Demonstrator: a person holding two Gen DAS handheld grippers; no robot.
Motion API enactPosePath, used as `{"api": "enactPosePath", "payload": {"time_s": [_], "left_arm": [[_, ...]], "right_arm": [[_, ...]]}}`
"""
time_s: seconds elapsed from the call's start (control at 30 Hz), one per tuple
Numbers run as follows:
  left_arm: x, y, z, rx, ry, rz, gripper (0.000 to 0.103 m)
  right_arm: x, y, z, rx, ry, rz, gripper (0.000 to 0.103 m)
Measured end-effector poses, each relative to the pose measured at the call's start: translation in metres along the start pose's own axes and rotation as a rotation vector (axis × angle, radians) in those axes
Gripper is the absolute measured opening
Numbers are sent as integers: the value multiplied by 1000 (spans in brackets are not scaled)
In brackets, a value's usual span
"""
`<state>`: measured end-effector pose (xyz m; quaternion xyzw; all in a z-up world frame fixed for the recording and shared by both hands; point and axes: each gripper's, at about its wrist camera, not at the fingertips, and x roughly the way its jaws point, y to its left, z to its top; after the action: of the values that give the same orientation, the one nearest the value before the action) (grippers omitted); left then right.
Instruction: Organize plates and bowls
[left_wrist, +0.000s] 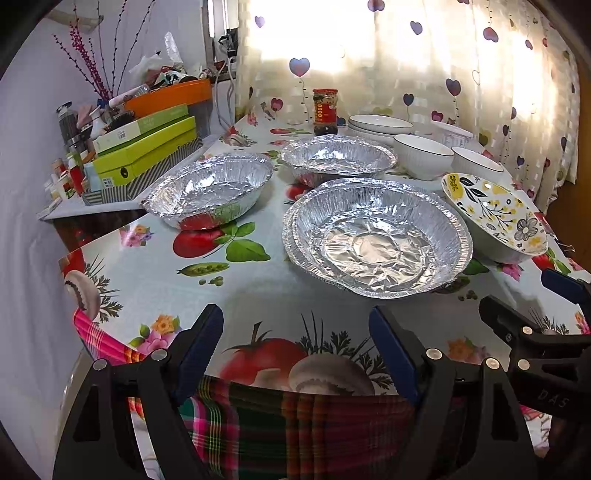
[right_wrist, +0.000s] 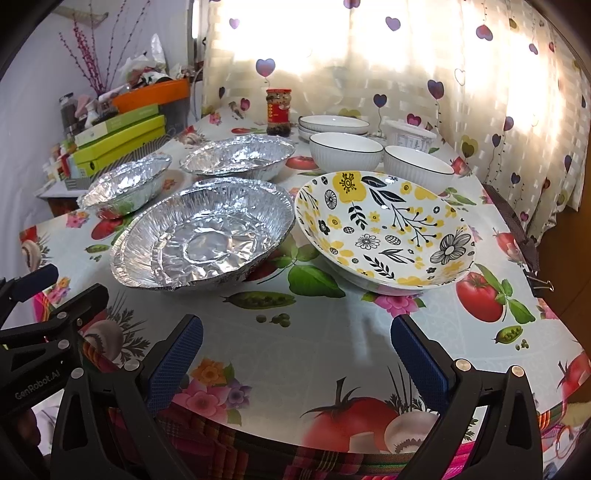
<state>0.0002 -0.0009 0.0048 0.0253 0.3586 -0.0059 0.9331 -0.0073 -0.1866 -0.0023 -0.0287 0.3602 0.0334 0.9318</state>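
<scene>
On table (right_wrist: 332, 332) | foil pans (right_wrist: 203, 236) hold nothing | floral bowl (right_wrist: 384, 229) likewise

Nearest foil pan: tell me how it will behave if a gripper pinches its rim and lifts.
The nearest foil pan is thin, crinkled foil, so it is probably very light and its rim may buckle. A second rim shows beneath it, so a nested pan might come up too. It is wide and flat-bottomed, so unlikely to roll.

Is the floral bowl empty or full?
Empty. The floral bowl shows its whole printed inside in the right wrist view, nothing in it; it sits tilted.
</scene>
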Motion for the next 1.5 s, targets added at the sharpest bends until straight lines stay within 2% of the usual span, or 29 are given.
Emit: {"api": "enactPosePath", "payload": {"time_s": [0.7,1.5], "left_arm": [[-1,4,1,-12,-3,18,82],[-3,18,7,-54,-18,-23,82]], "right_arm": [[1,3,1,-10,-5,5,103],[-6,15,12,-25,-43,16,103]]}}
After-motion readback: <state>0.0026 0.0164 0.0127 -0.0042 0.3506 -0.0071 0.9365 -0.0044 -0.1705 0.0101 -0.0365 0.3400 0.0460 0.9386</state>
